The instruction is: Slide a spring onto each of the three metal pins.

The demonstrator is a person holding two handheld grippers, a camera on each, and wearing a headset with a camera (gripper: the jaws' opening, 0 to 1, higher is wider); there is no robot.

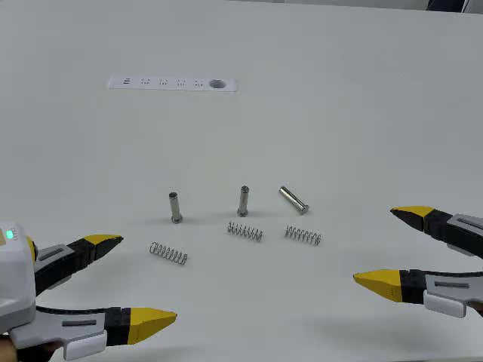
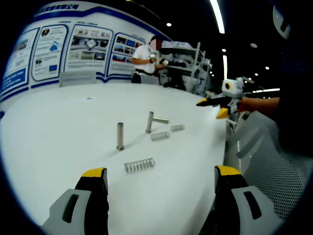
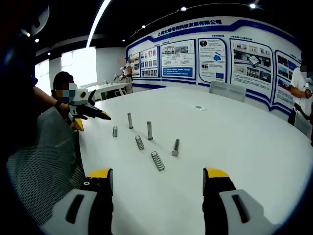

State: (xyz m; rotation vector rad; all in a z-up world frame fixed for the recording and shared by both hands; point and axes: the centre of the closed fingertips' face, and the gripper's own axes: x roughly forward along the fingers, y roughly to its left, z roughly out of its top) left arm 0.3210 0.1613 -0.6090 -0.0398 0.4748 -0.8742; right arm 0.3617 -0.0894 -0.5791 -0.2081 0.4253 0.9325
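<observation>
In the head view, three springs lie in a row on the white worktop [image 1: 339, 113], just in front of three pins: the left spring [image 1: 168, 253], middle spring [image 1: 244, 231] and right spring [image 1: 303, 235]. The left pin [image 1: 174, 207] and middle pin [image 1: 243, 200] stand upright. The right pin [image 1: 293, 200] lies on its side. The left tongs [image 1: 136, 279] and right tongs [image 1: 379, 246] hover wide open and empty, well apart from the parts.

The springs look light and thin-wired, so a hard pinch would likely squash them or flick them away. A gentle hold across the coils near one end would leave the bore free. The pins look stiff, smooth and slippery, and the lying one may roll.

The left gripper view puts the left spring nearest, ahead of its spread jaws. Here the right pin overlaps the middle pin, while the head view shows them apart.

The right gripper view puts the right spring nearest, with the fallen pin just beside it and its full length plain to see.
</observation>
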